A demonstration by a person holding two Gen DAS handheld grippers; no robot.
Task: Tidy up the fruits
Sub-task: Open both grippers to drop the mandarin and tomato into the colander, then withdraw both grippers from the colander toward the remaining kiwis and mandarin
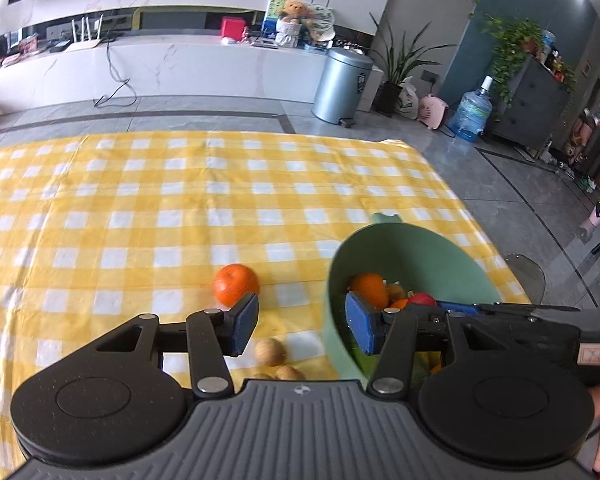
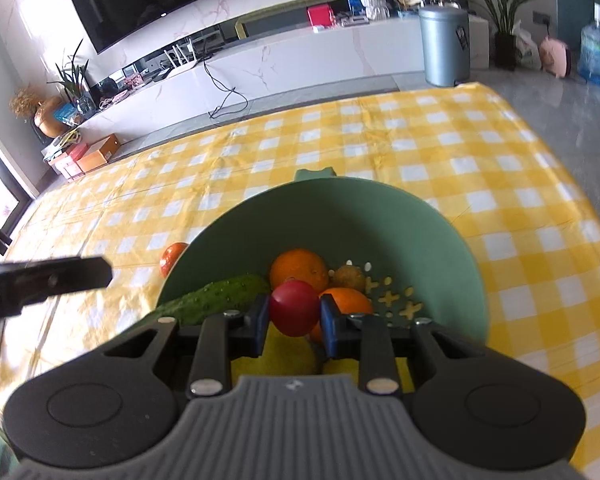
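Right gripper (image 2: 294, 318) pinches red fruit (image 2: 294, 308) over green bowl (image 2: 440, 240), likely to drop it; left gripper (image 1: 300, 324) spread wide near orange (image 1: 236, 283).

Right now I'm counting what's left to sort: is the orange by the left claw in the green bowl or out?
Out. The orange sits on the checked tablecloth, left of the green bowl.

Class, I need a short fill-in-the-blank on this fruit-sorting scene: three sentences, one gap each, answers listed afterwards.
1. The right gripper is shut on a small ____ fruit, over the green bowl.
2. One orange lies outside the bowl on the ____ checked tablecloth.
3. The long green vegetable in the bowl is a ____.

Answers: red; yellow; cucumber
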